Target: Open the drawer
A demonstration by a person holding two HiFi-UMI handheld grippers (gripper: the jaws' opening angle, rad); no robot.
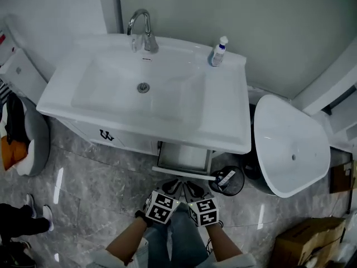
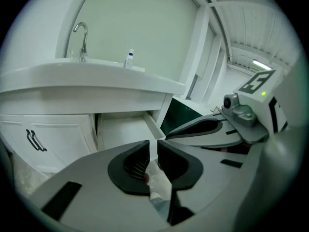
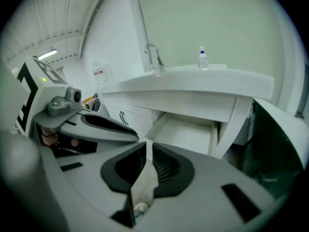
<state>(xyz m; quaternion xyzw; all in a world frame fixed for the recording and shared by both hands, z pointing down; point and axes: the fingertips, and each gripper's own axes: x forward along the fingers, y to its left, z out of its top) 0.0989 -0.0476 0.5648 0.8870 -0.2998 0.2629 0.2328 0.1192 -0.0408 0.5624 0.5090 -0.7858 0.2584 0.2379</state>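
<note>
On the left of the cabinet, the door with the dark handle (image 1: pixel 106 135) is closed and plays no part. The drawer (image 1: pixel 184 158) sits under the right half of the sink (image 1: pixel 111 88) and is pulled well out, its white inside open to view, so the task looks done or nearly so.

The left hand-held gripper (image 1: pixel 170 187) hangs just short of the drawer front. Its jaws are pressed almost together and nothing is between them. The right hand-held gripper (image 1: pixel 192 190) is close beside it in the same state, empty and clear of the front.

With the jaws this narrow, neither could take hold of the drawer front, so a further pull would probably slip off. A hard tug could also run the drawer off its rails.

To the right, the bin (image 1: pixel 228 180) stands just beside the front's right corner and could be knocked. A jolt to the cabinet might topple the bottle (image 1: pixel 218 51) at the worktop's back right.
</note>
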